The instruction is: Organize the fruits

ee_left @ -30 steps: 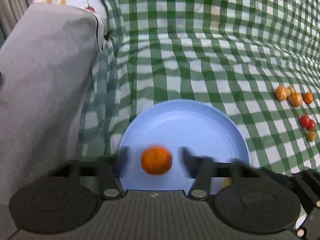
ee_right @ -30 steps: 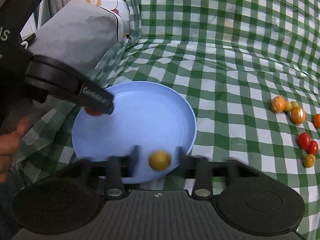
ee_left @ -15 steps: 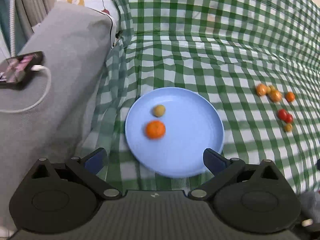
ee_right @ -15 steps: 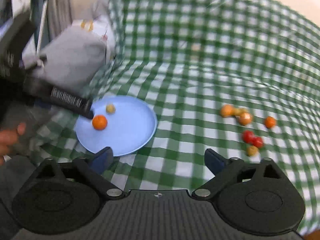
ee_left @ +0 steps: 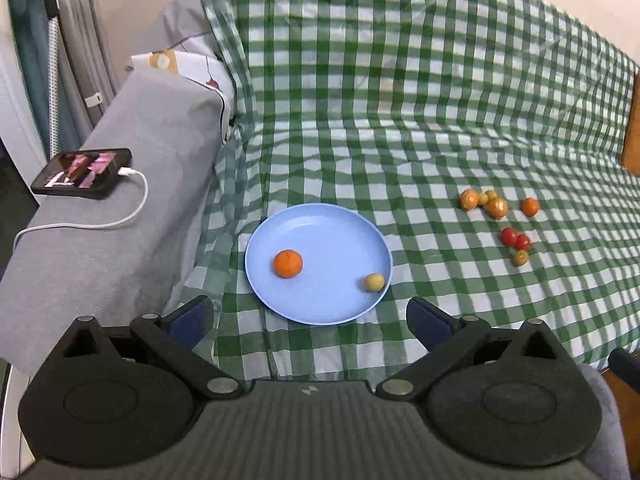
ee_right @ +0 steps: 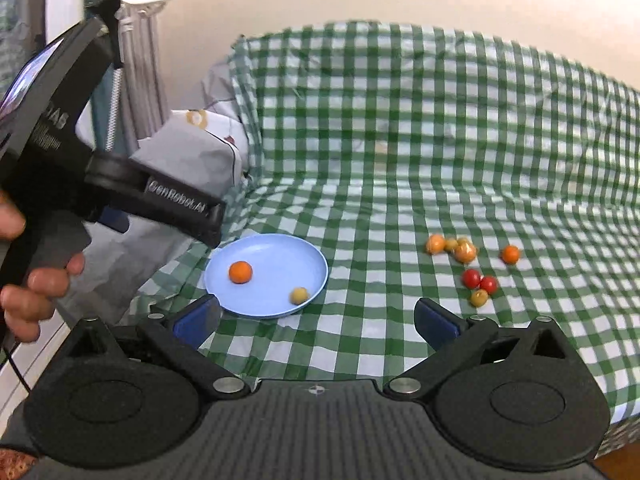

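Note:
A blue plate lies on the green checked cloth. On it sit a small orange and a yellow-green fruit by the near right rim. Several loose fruits, among them two red tomatoes, lie on the cloth to the right. My left gripper stands open and empty, above and short of the plate. My right gripper hangs further back, its jaws opening wide with nothing between them.
A grey sofa arm on the left carries a phone on a white cable. A printed pillow sits behind it. A hand holds the left gripper's body at the left of the right wrist view.
Both grippers opened, let the orange and the yellow-green fruit go onto the plate, then pulled back and up. The yellow-green fruit rolled to the plate's near right rim.

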The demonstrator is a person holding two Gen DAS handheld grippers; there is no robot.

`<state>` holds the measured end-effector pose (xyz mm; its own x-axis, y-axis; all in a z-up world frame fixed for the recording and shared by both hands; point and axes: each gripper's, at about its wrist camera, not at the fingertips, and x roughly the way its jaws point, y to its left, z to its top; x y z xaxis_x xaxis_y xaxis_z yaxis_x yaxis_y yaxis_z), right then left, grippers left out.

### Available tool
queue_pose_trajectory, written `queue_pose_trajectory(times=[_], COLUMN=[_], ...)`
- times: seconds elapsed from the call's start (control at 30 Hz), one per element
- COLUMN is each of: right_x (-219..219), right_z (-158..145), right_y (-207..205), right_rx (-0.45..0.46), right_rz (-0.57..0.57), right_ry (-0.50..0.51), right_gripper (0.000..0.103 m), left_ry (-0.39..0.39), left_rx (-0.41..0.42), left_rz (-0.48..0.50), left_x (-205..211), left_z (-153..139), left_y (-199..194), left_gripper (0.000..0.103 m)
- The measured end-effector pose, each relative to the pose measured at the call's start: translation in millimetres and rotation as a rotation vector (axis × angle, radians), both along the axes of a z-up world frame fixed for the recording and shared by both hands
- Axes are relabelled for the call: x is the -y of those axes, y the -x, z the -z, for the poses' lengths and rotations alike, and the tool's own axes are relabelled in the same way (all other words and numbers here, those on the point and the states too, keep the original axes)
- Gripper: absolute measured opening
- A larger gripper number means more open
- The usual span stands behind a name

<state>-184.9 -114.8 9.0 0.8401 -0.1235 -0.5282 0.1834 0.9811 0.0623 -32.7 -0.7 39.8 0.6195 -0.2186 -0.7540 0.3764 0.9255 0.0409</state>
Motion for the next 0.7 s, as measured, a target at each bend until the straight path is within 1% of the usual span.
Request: queue_pose_trajectory(times=[0.13, 0.27, 0.47, 0.7], right_x=[-5.2, -4.0, -3.1, -0.8], right_z=[-11.3, -20.0, -24.8, -26.9], right_y=[13.7, 30.6, 43.7, 51.3], right_rx=[0.041, 0.076, 0.1, 0.112], right_rz=[-0.003, 0.013, 0.028, 0.046], right_ry=[0.029, 0.033, 0.034, 0.024], right_gripper=[0.102, 0.102, 0.102, 0.102], left_ry=[0.016, 0.02, 0.022, 0.025], left_rx=[0.036, 0.068, 0.08, 0.098], left_rz=[0.015, 0.029, 0.033, 0.046], left_x=[1.0, 2.2, 1.5, 4.0], left_z=[-15.8, -26.4, -31.7, -36.3], left_y=[17.9, 33.9, 49.5, 55.8], left_gripper=[0.102, 0.102, 0.102, 0.102])
